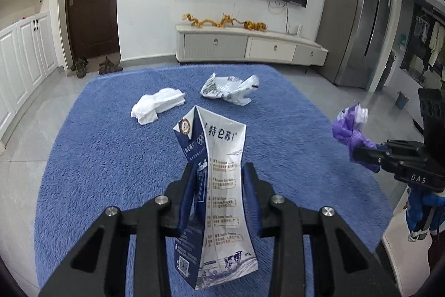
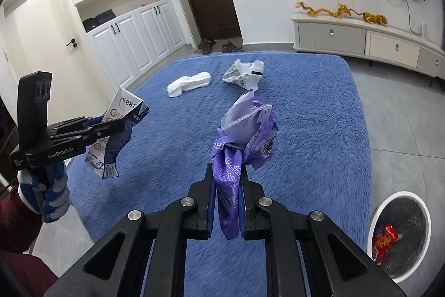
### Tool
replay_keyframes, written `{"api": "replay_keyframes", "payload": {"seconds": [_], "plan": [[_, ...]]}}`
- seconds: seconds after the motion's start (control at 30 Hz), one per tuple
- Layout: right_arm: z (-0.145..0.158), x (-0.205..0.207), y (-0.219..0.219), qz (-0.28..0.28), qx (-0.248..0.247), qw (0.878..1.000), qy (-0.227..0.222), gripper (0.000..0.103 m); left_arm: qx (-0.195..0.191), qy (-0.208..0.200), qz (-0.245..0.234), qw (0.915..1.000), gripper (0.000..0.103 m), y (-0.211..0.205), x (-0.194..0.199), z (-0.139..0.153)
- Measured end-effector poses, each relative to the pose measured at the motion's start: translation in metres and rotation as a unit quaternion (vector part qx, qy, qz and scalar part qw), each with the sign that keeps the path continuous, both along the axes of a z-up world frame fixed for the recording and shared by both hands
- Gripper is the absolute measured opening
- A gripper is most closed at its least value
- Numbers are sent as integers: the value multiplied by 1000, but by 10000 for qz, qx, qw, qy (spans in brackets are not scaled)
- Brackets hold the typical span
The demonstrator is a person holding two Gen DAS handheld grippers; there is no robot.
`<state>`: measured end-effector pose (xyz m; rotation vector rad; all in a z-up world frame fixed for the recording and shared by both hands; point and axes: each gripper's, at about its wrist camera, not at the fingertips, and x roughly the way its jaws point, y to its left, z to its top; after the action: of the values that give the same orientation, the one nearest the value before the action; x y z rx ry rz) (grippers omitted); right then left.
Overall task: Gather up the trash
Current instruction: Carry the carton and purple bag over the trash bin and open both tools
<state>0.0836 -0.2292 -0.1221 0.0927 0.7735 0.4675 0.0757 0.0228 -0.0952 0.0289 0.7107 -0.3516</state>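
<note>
My left gripper (image 1: 219,169) is shut on a flattened blue and white milk carton (image 1: 219,157) and holds it above the blue rug (image 1: 111,144). It also shows in the right wrist view (image 2: 111,127) at the left. My right gripper (image 2: 226,169) is shut on a purple plastic wrapper (image 2: 244,135), also held above the rug; it shows in the left wrist view (image 1: 358,152) at the right. A white crumpled tissue (image 1: 157,105) and a crumpled white printed bag (image 1: 228,88) lie on the rug farther ahead. A white trash bin (image 2: 400,235) with a black liner stands at the lower right.
A red wrapper (image 2: 385,237) lies inside the bin. A TV cabinet (image 1: 250,46) stands against the far wall under a wall TV. Shoes (image 1: 94,66) sit by the brown door. White cupboards (image 2: 133,41) line the left side. A grey fridge (image 1: 358,27) stands at the right.
</note>
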Motion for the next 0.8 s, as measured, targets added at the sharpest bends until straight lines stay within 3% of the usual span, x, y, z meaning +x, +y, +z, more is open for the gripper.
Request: {"api": "replay_keyframes", "payload": {"seconds": [0.33,0.8], "plan": [[36,-57,13,-2,-116,9987,-486,13,-66,-578,-63,9983,32,-6,-49,28],[48,-95,-6,-189,-4,9968,-780,13,177,-1099,-158,9937,32,-28,-81,57]]}}
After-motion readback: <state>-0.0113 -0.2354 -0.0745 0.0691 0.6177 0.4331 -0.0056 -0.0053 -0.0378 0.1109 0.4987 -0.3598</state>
